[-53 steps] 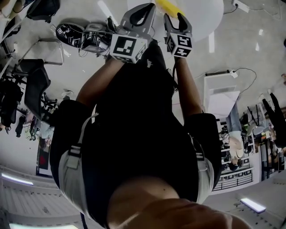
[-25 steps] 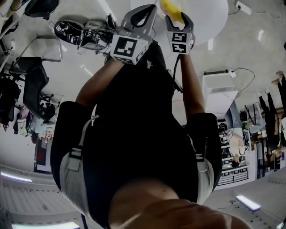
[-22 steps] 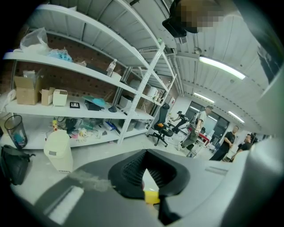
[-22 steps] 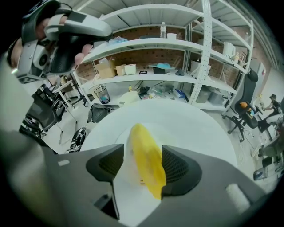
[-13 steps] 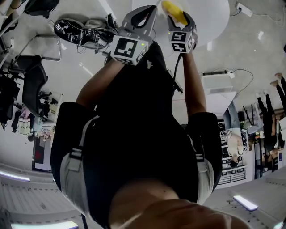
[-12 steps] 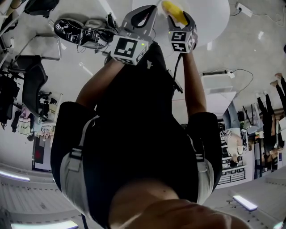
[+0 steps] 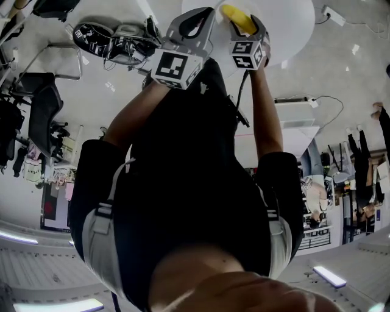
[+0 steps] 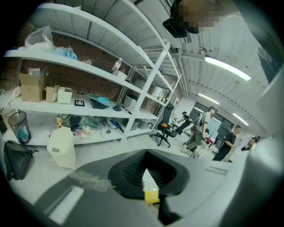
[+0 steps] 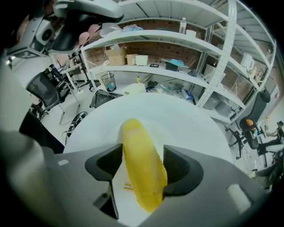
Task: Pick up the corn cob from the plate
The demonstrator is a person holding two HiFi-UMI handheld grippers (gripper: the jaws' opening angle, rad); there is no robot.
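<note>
A yellow corn cob (image 9: pixel 140 146) lies on a white plate (image 9: pixel 177 133) on the round white table (image 9: pixel 133 104). My right gripper (image 9: pixel 143 165) points steeply down over it. Its jaws have just been opening and stand wide, one dark pad on each side of the cob, which runs lengthwise between them. In the head view the corn cob (image 7: pixel 234 13) shows between the right gripper's (image 7: pixel 244 19) fingers at the table (image 7: pixel 286 24). My left gripper (image 7: pixel 204 13) hovers beside it at the table edge, fingertips together, nothing held. The left gripper (image 8: pixel 148 186) faces the room.
A chair base and tangled cables (image 7: pixel 116 46) lie on the floor left of the table. A power strip with a cord (image 7: pixel 332 11) is at the right. Long shelves (image 9: pixel 177 71) stand behind the table, with a white bin (image 8: pixel 60 148) and people (image 8: pixel 228 142) farther off.
My right gripper has come down over the corn cob and rolled a little, so the cob now sits between its fingers. The left gripper has stayed in place.
</note>
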